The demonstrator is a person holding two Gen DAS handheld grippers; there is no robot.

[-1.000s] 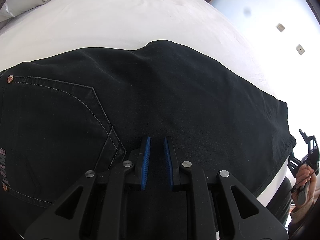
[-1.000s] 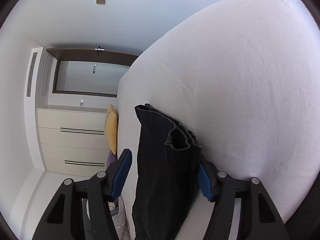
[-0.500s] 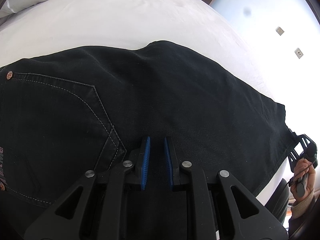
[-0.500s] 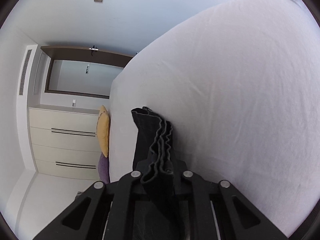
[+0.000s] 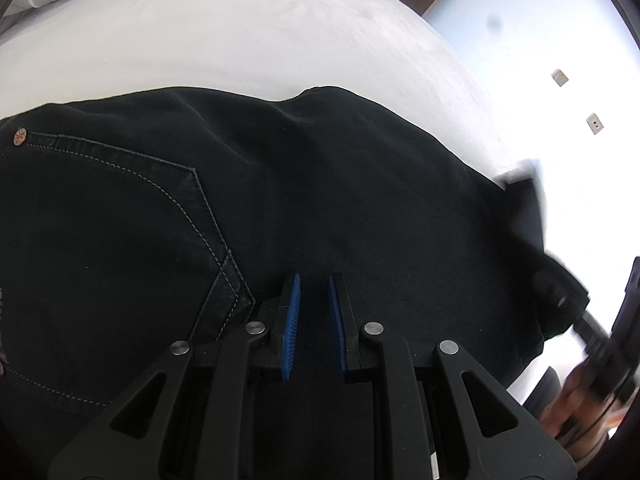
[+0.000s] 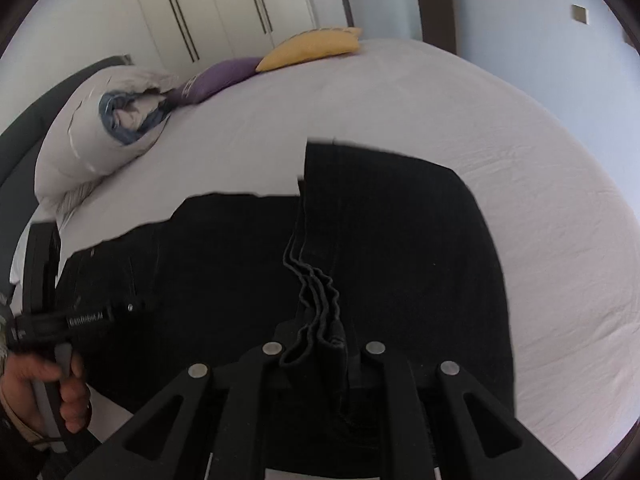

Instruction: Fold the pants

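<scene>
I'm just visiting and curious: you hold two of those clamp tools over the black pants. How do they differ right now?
The right hand-held gripper is shut on the bunched hem of the black pants, lifting it over the rest. The left hand-held gripper grips nothing; a narrow gap shows between its blue pads, just above the flat cloth beside the back pocket. Both are black, hand-held, and over the same pants on the bed.
</scene>
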